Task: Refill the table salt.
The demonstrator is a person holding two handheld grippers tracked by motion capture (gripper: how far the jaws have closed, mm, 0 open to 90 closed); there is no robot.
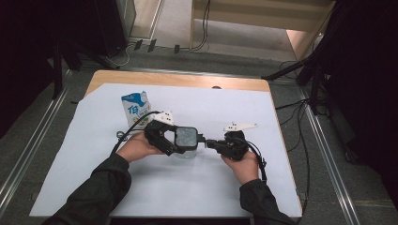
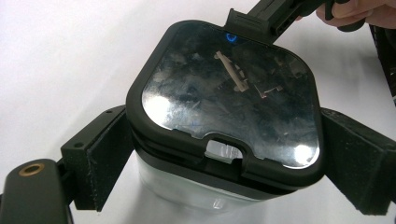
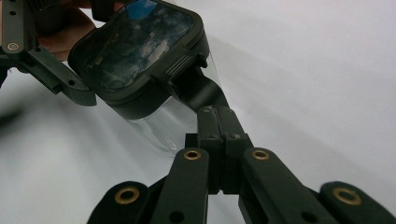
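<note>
Right now my left gripper [image 1: 180, 140] has its jaws spread wide and pressed on the two flanks of the clear container [image 2: 187, 186], clamping it just under its black lid [image 2: 224, 98] so that it sits near the middle of the worktop [image 1: 141, 187], tilted toward me. My right gripper [image 1: 211, 143] has its jaws closed all the way, their tips meeting on the small tab [image 3: 194, 58] that juts from the lid's edge. From the right jaws, the container lies straight ahead along their own line, at about 11 o'clock in the right gripper view; seen from above, the tab faces 3 o'clock and the two grippers meet nose to nose across it. I judge that the coming move turns on that line: the right hand is the one on the latch, so any pull should run along the jaws' axis, away from the left hand's grip. A milk carton [image 1: 136, 109] stands well behind, at 11 o'clock from the container.
</note>
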